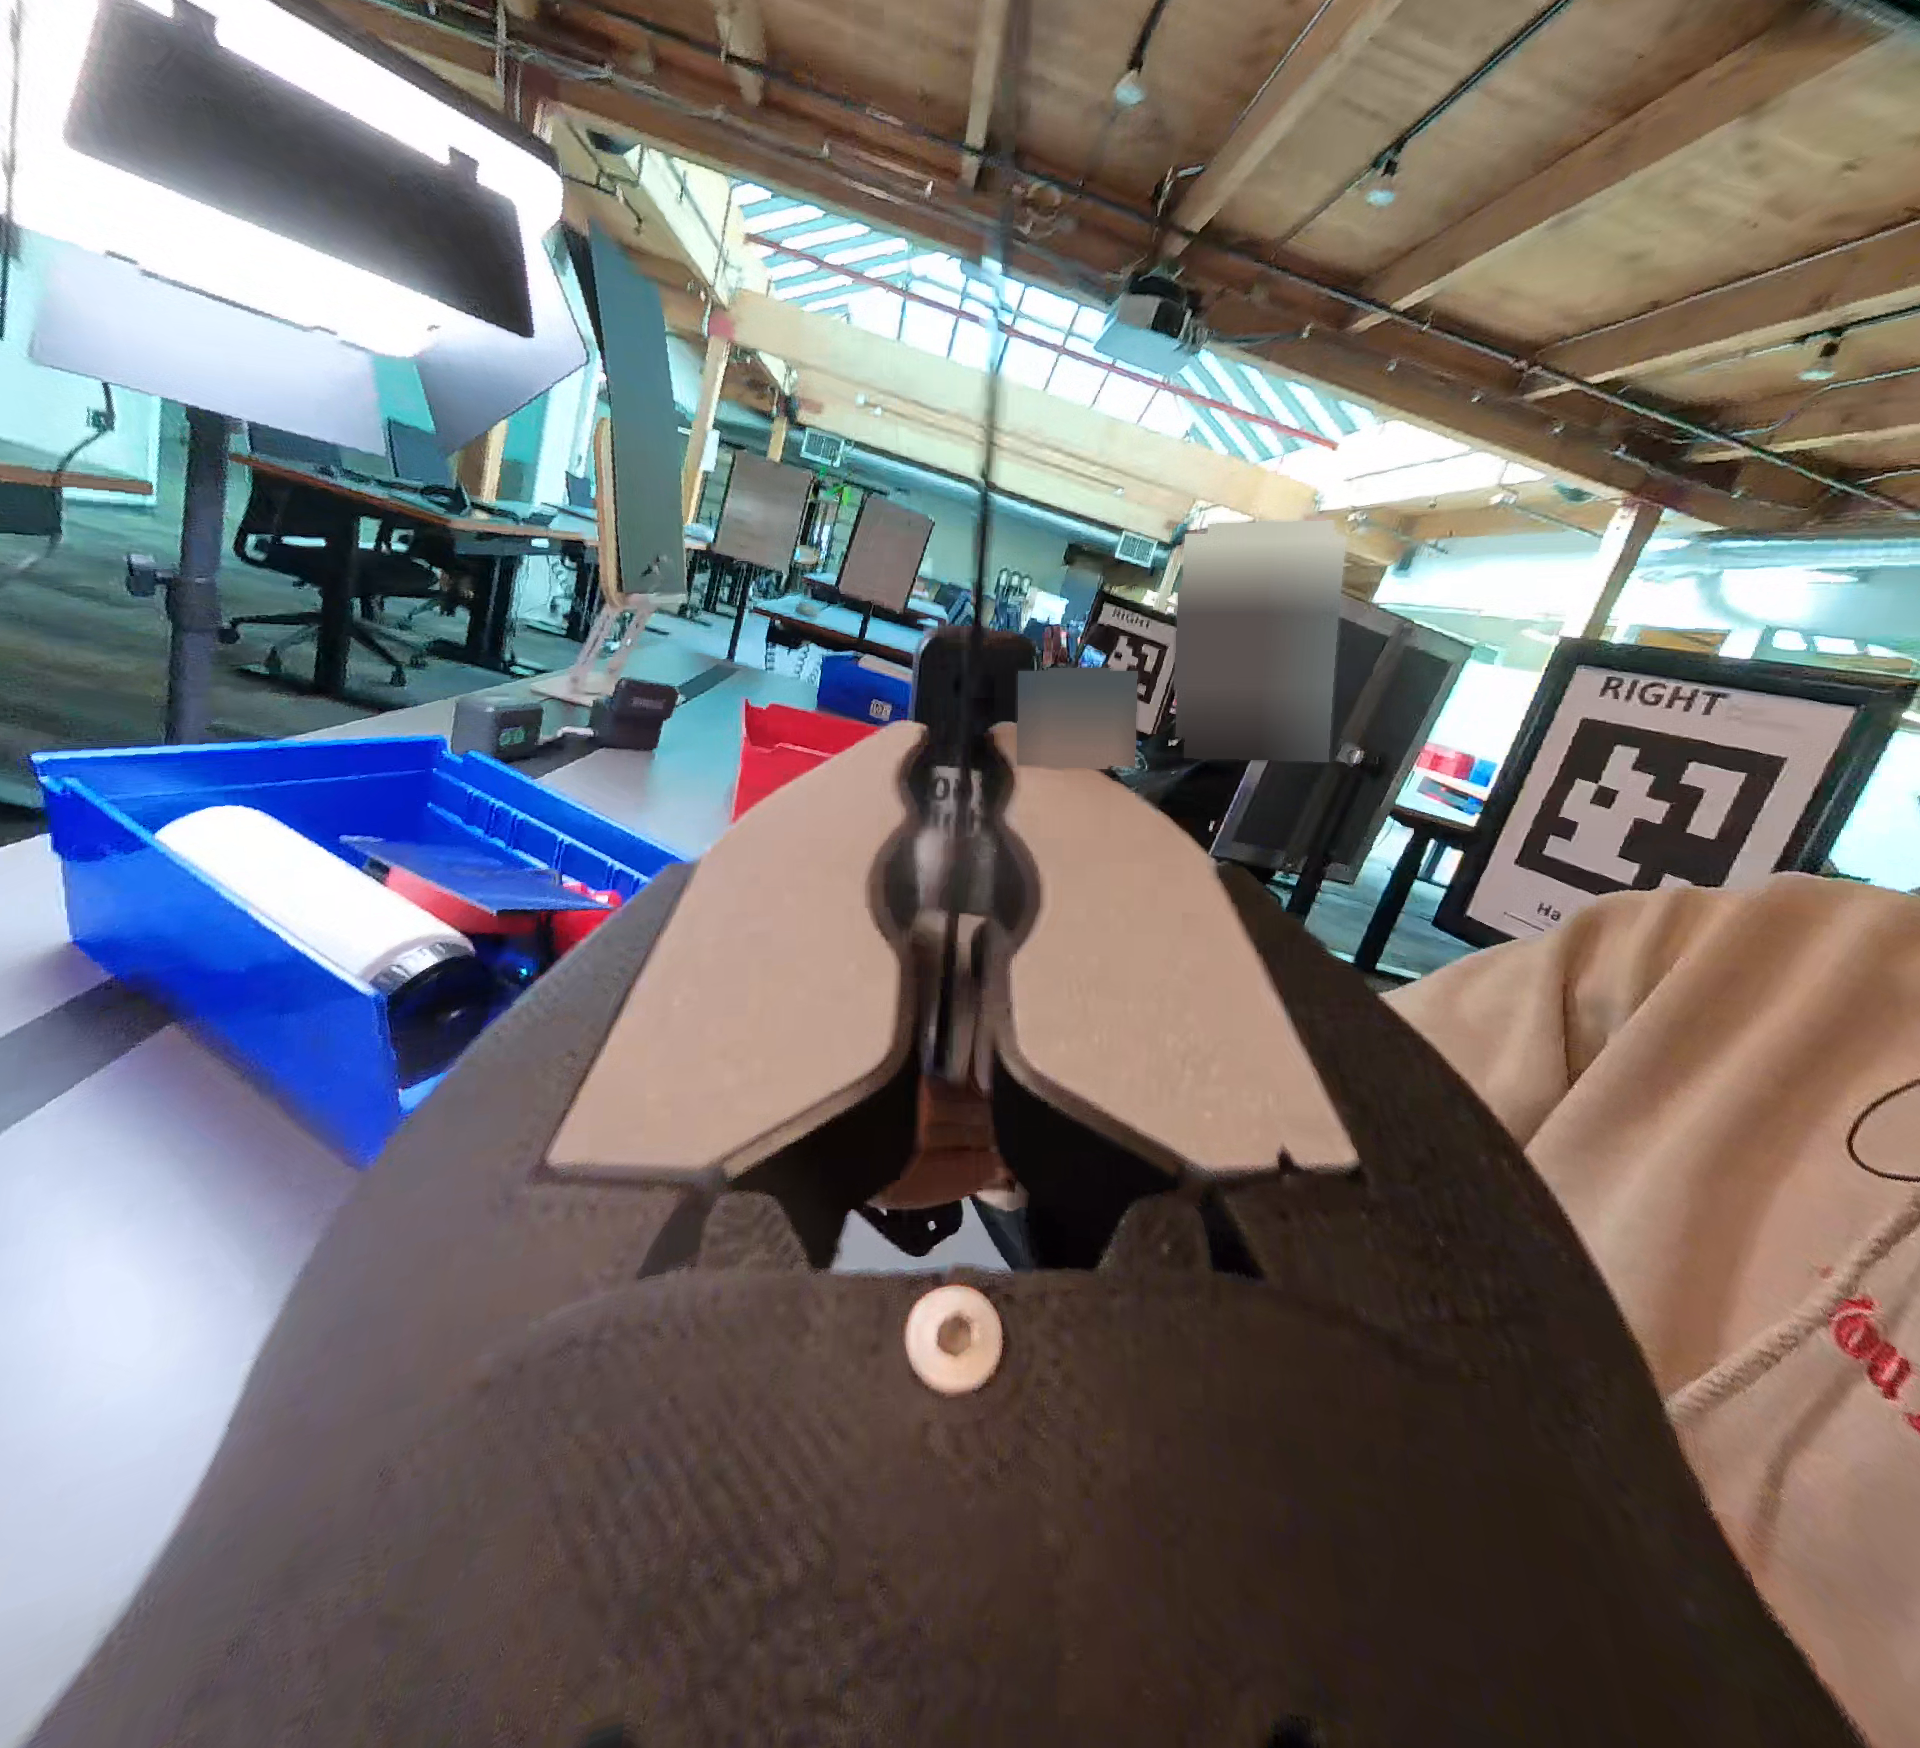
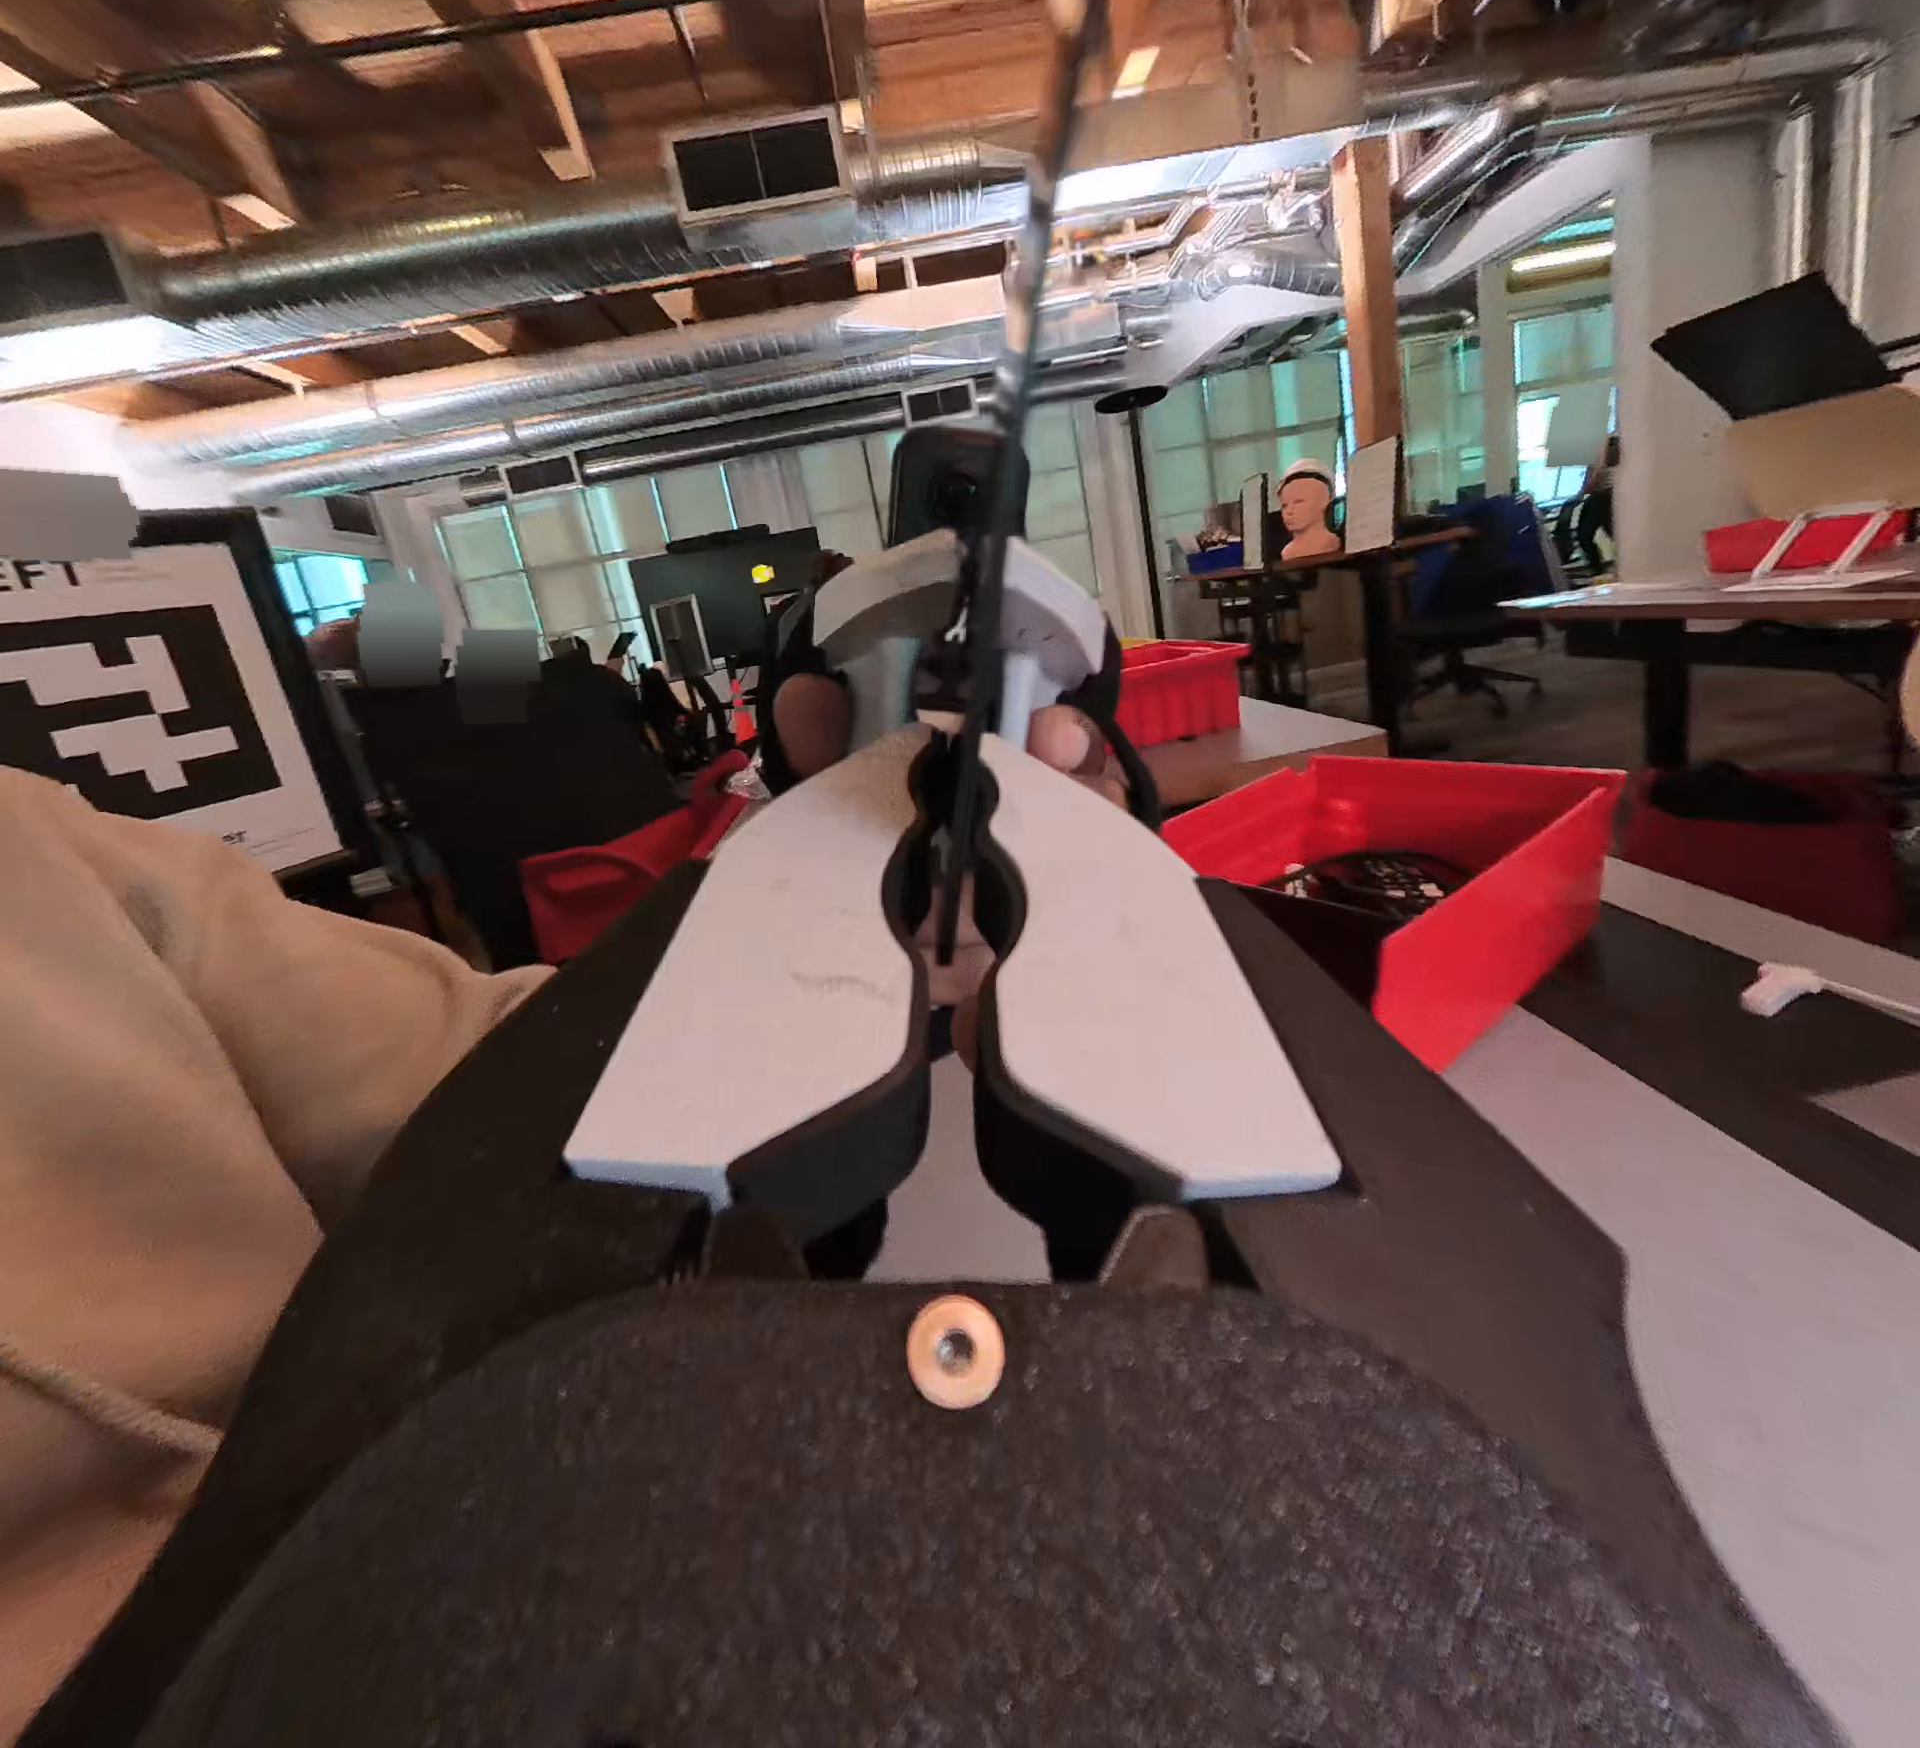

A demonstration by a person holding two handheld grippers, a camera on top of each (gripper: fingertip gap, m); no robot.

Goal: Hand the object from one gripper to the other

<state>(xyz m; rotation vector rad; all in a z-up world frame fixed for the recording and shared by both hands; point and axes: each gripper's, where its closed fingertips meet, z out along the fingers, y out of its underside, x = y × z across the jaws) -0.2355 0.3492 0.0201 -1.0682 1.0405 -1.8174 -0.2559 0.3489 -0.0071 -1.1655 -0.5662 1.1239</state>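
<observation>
**Both grippers pinch the strap**

The left gripper (image 1: 956,763) is pressed together on a thin black strap (image 1: 992,410) that sticks up toward the ceiling. The right gripper (image 2: 956,763) pinches the same strap (image 2: 1023,327), facing the left one. The hand-over looks half done: one gripper must let go. Farther off sit a blue bin (image 1: 208,950) and a red bin (image 2: 1475,960).

The right gripper (image 2: 956,763) clamps a thin black strip (image 2: 1023,348) that rises past the left gripper (image 2: 961,607) opposite, also pinching it. A red bin (image 2: 1486,950) sits right.
</observation>
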